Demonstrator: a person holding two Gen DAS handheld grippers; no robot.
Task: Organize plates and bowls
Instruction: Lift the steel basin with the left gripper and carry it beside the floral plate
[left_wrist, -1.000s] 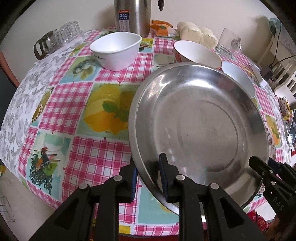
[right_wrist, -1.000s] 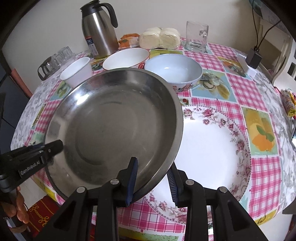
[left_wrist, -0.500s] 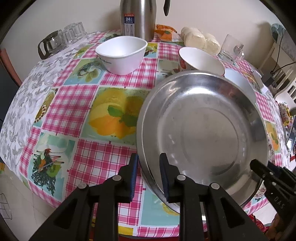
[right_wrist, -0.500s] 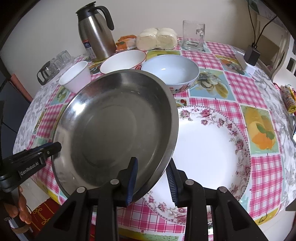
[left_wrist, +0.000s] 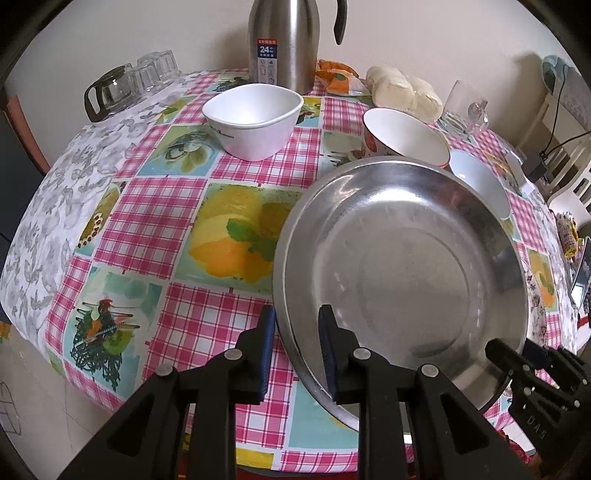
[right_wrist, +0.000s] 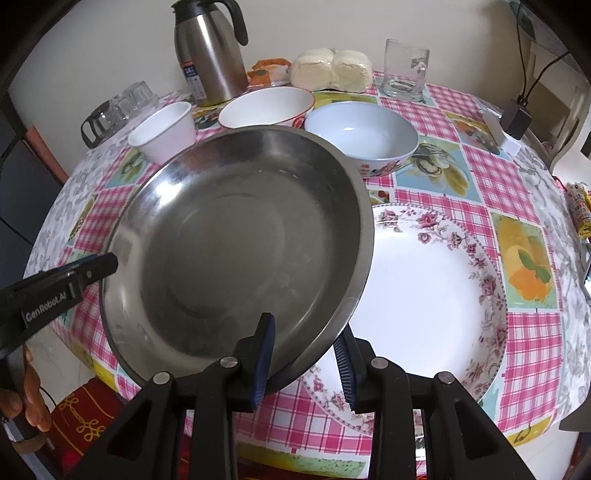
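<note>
A round steel plate hangs tilted above the checked tablecloth, held at two sides. My left gripper is shut on its left rim, and my right gripper is shut on its right rim. Each gripper shows in the other's view: the right gripper and the left gripper. Under the steel plate's right side lies a large floral plate. Behind stand a white squarish bowl, a red-rimmed bowl and a pale blue bowl.
At the back of the table stand a steel thermos, a glass mug, a bag of buns and glass cups with a carafe. A charger and cable sit at the right edge.
Both grips on the steel plate are unchanged. The views have shifted slightly, so the bowls and thermos sit a little lower in both.
</note>
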